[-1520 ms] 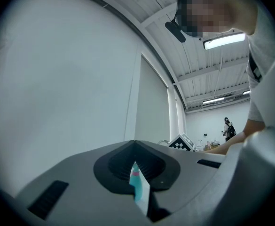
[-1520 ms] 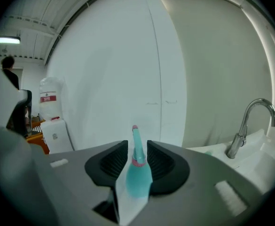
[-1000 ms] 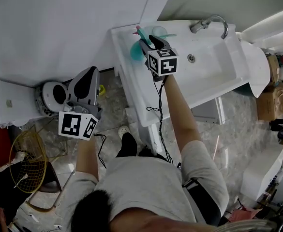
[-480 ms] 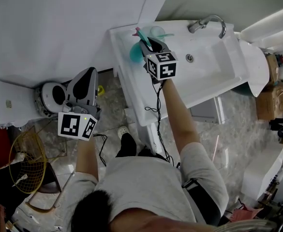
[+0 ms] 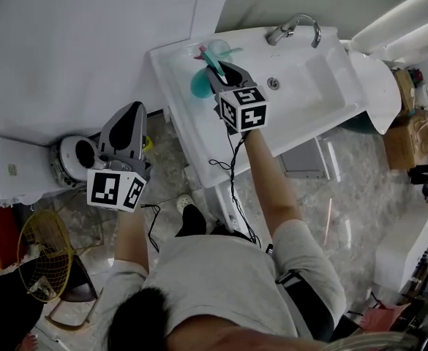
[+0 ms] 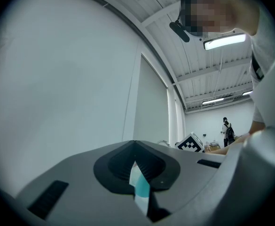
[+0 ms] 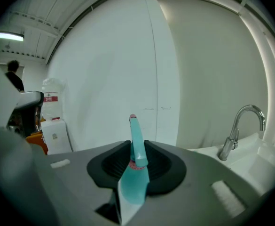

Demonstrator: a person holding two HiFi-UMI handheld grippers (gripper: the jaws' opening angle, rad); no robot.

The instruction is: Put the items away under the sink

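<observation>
Over the white sink's (image 5: 312,75) corner, the outstretched right hand-held gripper (image 5: 221,70) is pinching a teal brush (image 7: 136,147). The left hand-held gripper (image 5: 130,112) is hanging lower, pressed together.

Obscured / unresolved, this frame.
Teal tool (image 7: 134,128): lower end hidden inside right gripper (image 7: 136,149) jaws. Teal-white sliver (image 6: 140,187) at left gripper (image 6: 135,149) jaws: cannot identify. Far right, standing person (image 6: 228,131): too small to resolve.
</observation>
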